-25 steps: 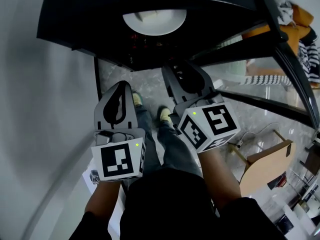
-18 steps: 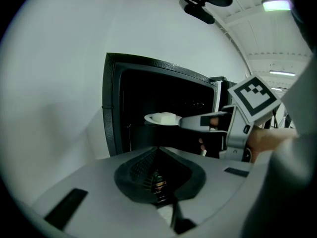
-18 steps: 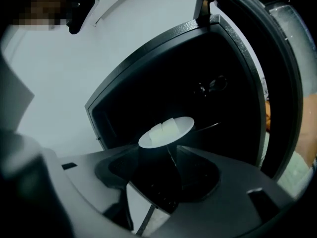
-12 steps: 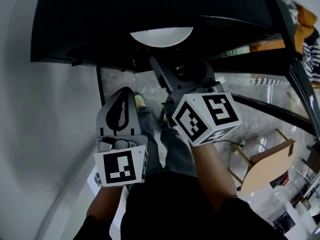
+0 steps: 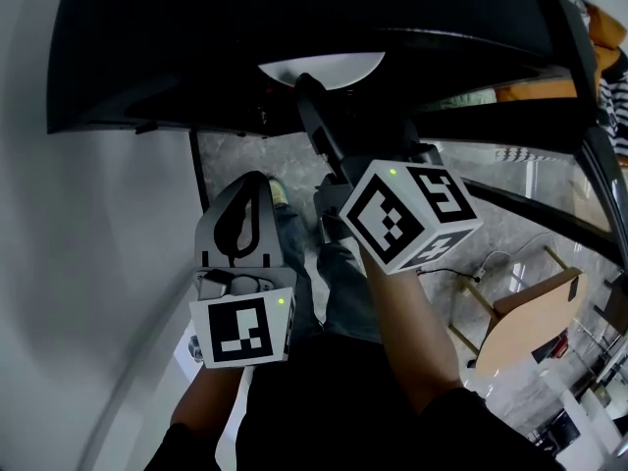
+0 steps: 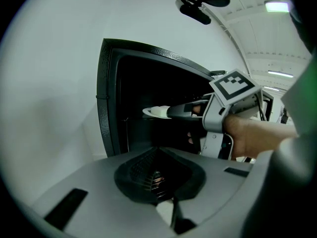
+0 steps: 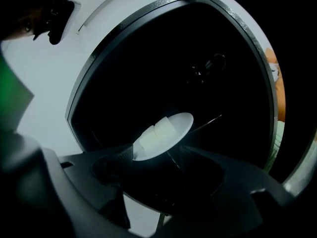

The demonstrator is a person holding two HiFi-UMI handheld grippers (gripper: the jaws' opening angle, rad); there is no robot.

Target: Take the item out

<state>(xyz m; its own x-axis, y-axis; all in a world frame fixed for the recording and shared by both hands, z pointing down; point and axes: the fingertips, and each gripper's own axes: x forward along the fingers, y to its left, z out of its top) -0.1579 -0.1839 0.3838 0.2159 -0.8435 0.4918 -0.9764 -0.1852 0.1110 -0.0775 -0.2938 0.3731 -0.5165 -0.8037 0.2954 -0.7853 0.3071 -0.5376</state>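
Plainly the right hand is the one placed for this: at the lower left of the head view the left gripper hangs outside, its jaws together on nothing, while the right gripper reaches into the black chamber with its jaws spread wide, having just been opening. The white plate, carrying pale blocks of food, lies straight ahead of those jaws. Its near rim sits at their tips and between them, unpinched, and slants from lower left to upper right in the right gripper view, so closing on that rim looks like the next step.
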